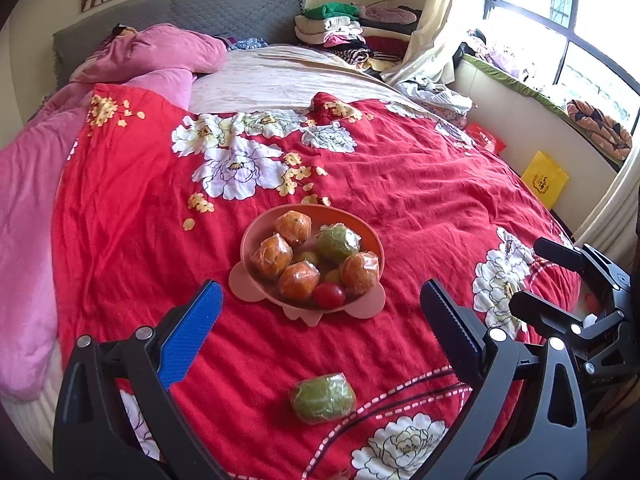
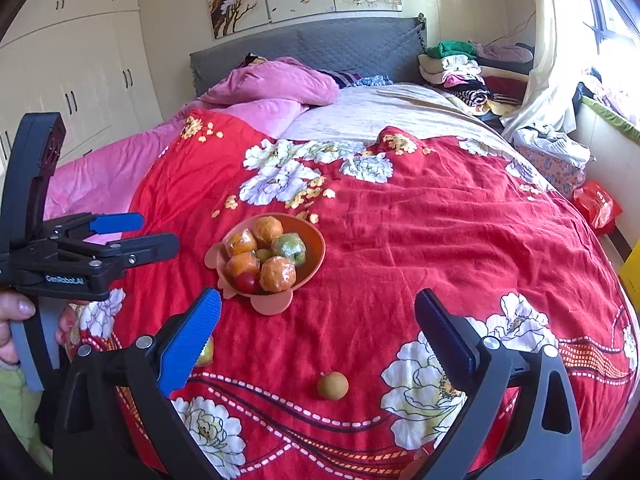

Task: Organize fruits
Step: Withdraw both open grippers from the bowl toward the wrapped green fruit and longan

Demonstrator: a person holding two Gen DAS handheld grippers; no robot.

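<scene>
Green wrapped fruit (image 1: 322, 398) between open jaws

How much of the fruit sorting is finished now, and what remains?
Mostly done: the pink bowl already holds wrapped oranges and a tomato. Both tools, left and right, are open and empty. Left: the wrapped green fruit and a small brown fruit on the bedspread.

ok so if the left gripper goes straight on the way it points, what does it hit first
Most likely the wrapped green fruit lying loose on the red bedspread, between the open left gripper fingers in its view. The bowl is farther on; depth is uncertain.
</scene>
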